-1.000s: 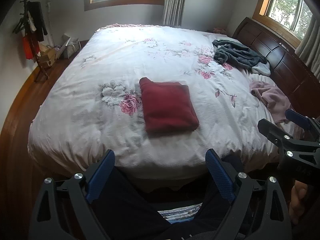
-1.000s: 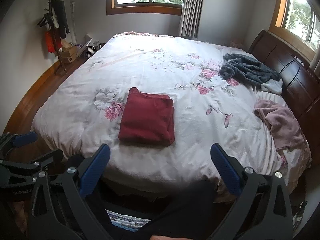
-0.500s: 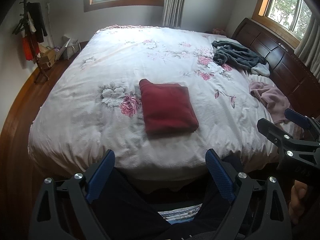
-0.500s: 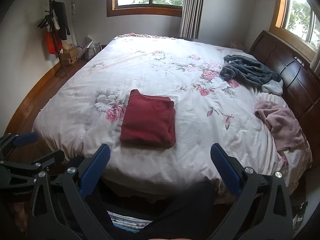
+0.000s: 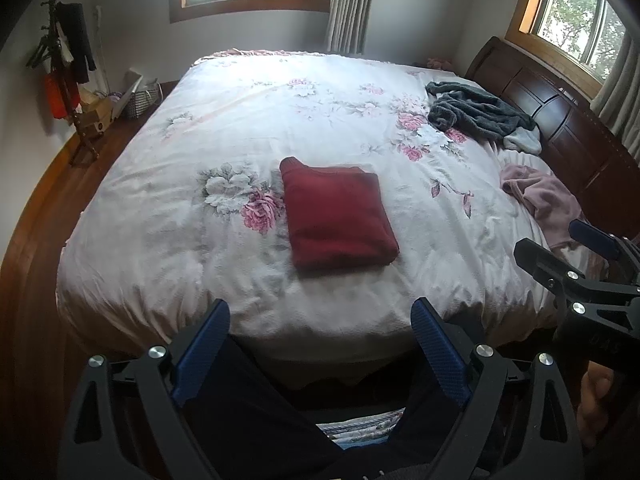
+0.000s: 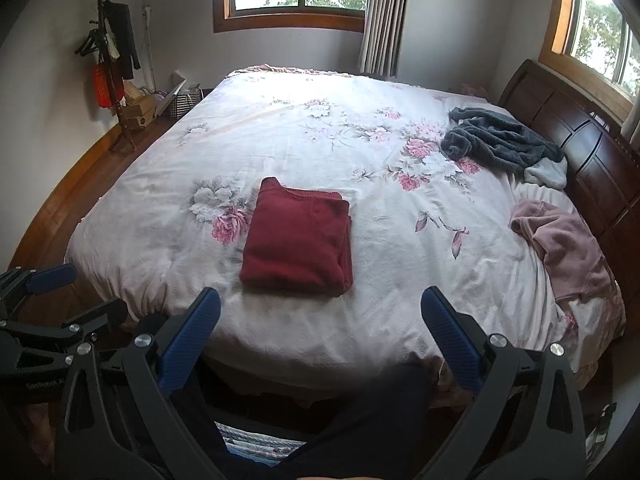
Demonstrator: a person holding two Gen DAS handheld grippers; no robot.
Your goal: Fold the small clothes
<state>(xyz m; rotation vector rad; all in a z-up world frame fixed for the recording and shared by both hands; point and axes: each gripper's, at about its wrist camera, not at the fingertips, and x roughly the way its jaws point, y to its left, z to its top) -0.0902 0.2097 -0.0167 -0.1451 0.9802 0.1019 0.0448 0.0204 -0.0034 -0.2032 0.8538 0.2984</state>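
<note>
Red garment (image 5: 338,220) lies folded mid-bed, apparently finished. Left gripper (image 5: 320,344) and right gripper (image 6: 320,332) hang back, jaws spread and empty, likely awaiting the pink garment (image 6: 568,252).

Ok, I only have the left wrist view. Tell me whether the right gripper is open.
Observer: The right gripper is open, jaws wide apart, nothing between them.
Operator: Report the pink garment. That gripper blocks part of it here.
Observer: The crumpled pink fleece garment lies unfolded in one heap beside the dark wooden headboard.
Operator: Now the red one's right side.
Observer: The folded dark red knit garment has a crease running down near its right edge, where the layers stack.
</note>
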